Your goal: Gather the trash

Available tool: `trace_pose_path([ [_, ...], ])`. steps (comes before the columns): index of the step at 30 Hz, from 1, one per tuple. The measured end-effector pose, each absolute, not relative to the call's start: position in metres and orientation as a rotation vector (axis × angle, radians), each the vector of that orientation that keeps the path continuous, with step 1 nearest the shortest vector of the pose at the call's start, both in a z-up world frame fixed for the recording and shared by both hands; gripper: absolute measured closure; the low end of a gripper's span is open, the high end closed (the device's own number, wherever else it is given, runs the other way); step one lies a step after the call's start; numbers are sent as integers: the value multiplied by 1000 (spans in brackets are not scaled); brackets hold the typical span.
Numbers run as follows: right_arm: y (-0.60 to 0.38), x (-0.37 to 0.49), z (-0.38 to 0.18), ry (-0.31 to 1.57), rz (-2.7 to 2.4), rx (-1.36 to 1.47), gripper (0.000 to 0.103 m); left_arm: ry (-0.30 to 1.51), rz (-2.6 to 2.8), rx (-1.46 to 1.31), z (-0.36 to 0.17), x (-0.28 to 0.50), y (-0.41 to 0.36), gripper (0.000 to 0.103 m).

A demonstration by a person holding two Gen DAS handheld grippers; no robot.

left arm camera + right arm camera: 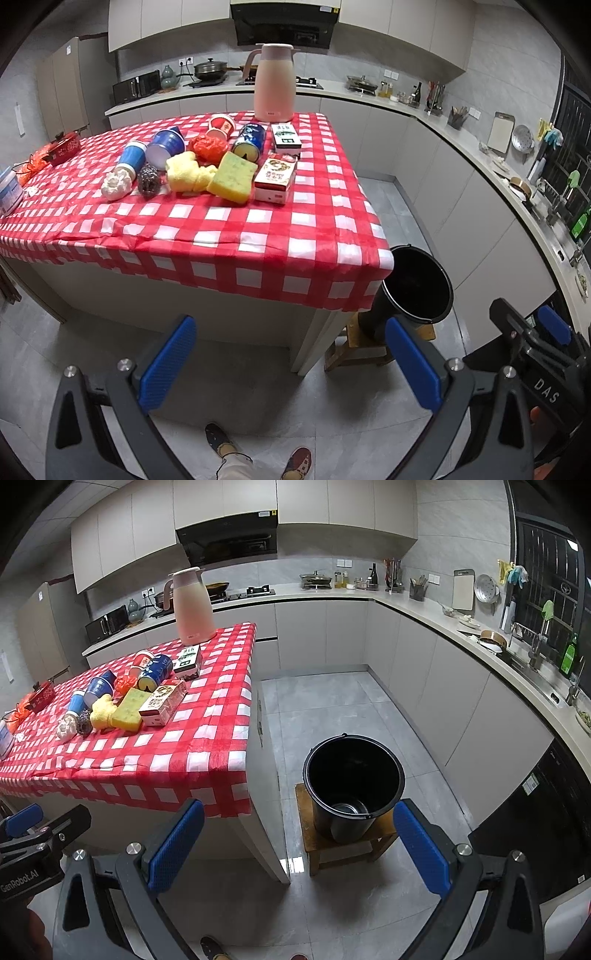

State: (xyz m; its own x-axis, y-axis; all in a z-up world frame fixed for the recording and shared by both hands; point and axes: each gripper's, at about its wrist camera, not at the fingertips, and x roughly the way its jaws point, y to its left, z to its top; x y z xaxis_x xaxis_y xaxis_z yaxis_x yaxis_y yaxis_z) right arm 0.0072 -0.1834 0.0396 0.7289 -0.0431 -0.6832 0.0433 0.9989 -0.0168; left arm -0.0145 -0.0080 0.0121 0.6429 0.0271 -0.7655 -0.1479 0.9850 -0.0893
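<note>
Jaws: both my left gripper and right gripper spread wide, nothing between them.
Table: my landmark, under red checks.
Trash: cups, can, cartons, sponge clustered mid-table.
Bucket: black, on a stool, just beside the table's right corner.
Jug: at the table's far edge.

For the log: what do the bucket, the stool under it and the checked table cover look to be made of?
Bucket: likely plastic, smooth black with a soft sheen and a thin rolled rim.
Stool: wood, brown, with visible slats and square legs.
Table cover: probably thin plastic or nonwoven sheet; it creases sharply at the edge and shines faintly.
</note>
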Motion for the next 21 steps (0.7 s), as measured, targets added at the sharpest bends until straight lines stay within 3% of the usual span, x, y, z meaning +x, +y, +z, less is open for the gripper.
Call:
trace_pose_path([
  [21,-184,9,40,753,-49,1,0,864,104,-151,13,-14,-6,0],
])
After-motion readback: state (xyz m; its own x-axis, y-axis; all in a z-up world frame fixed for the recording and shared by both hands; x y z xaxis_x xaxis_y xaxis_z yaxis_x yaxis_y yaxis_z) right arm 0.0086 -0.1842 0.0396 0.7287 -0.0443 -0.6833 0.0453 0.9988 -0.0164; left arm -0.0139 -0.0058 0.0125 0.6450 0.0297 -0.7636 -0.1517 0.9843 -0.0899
